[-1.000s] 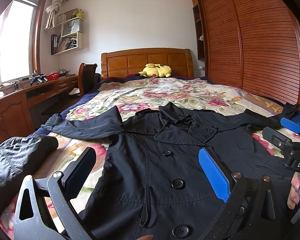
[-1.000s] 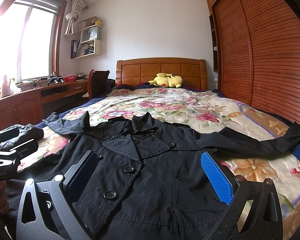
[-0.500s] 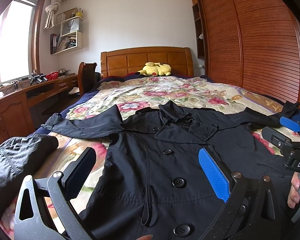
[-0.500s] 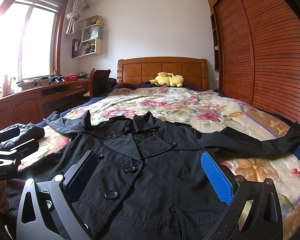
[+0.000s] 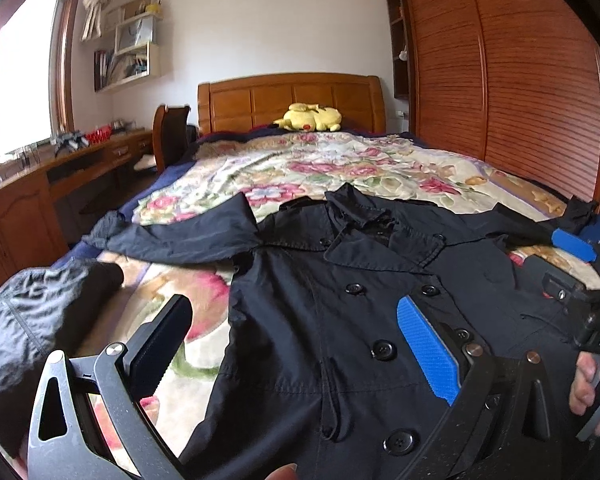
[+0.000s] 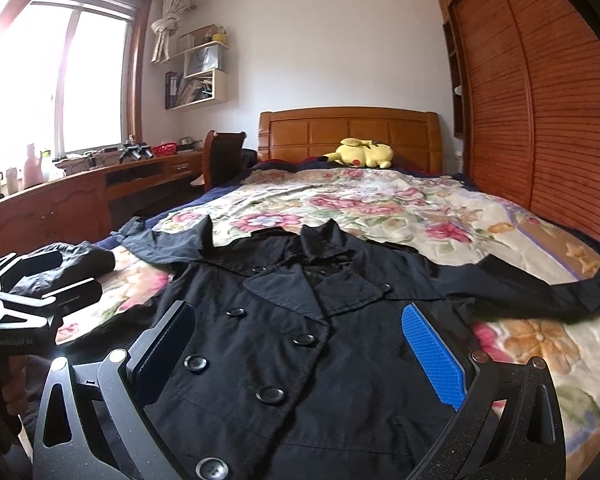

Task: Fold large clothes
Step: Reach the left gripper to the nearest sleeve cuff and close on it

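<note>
A black double-breasted coat lies face up on the floral bedspread of the bed, collar toward the wooden headboard and hem toward the cameras. Its sleeves are spread out to either side: one reaches toward the desk side of the bed, the other stretches toward the louvred wardrobe doors.

The left gripper hovers low over the coat's lower front, pointing along the bed toward the headboard. Its fingers are spread wide and hold nothing; the dark finger sits above the bedspread beside the coat's edge, the blue-padded one above the buttoned front. A dark bundled garment lies on the bed just beside it.

The right gripper is level with it, also aimed at the headboard and poised above the coat's midsection. Its fingers are likewise parted and empty, framing the rows of buttons. In the left wrist view, the person's hand grips the right tool's handle at the frame's edge, fingers curled around it.

A yellow plush toy rests at the head of the bed.
</note>
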`<state>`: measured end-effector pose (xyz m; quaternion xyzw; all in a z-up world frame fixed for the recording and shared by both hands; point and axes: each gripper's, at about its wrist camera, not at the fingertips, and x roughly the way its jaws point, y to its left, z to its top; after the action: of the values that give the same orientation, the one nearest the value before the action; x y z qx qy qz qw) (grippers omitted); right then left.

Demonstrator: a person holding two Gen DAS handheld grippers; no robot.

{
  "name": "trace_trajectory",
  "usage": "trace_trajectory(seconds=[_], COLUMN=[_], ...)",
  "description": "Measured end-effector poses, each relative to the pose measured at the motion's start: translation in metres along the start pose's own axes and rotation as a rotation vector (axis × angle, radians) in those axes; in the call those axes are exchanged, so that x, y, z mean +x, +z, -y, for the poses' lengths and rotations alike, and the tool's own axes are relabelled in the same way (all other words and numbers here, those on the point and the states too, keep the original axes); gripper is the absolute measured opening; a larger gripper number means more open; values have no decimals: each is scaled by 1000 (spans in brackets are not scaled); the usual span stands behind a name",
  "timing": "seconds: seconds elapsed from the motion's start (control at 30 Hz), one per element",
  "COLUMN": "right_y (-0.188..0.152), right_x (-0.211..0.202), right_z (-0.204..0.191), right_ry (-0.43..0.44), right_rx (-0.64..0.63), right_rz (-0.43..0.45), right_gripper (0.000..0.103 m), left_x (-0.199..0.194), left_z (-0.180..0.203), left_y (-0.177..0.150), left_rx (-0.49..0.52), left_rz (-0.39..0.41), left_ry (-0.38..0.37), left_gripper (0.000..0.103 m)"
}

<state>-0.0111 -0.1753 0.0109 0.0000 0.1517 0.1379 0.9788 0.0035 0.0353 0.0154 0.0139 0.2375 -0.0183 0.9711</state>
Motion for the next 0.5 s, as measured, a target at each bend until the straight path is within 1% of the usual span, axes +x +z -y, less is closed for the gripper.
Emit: trace_trajectory(seconds=[0.07, 0.23, 0.5], right_y=[2, 2, 10], right_x=[3, 8, 14], right_z=[-3, -13, -22], right_ry=[13, 33, 62], right_rx=[-2, -21, -52], right_rz=[-5, -15, -27], right_gripper=[103, 103, 103], left_x=[3, 13, 29], left_z=[-8, -34, -81], left_y=[-1, -1, 4], left_rx=[-16, -29, -68], left_rz=[-12, -42, -84], left_ry=[-8, 16, 5], left_gripper=[103, 103, 103])
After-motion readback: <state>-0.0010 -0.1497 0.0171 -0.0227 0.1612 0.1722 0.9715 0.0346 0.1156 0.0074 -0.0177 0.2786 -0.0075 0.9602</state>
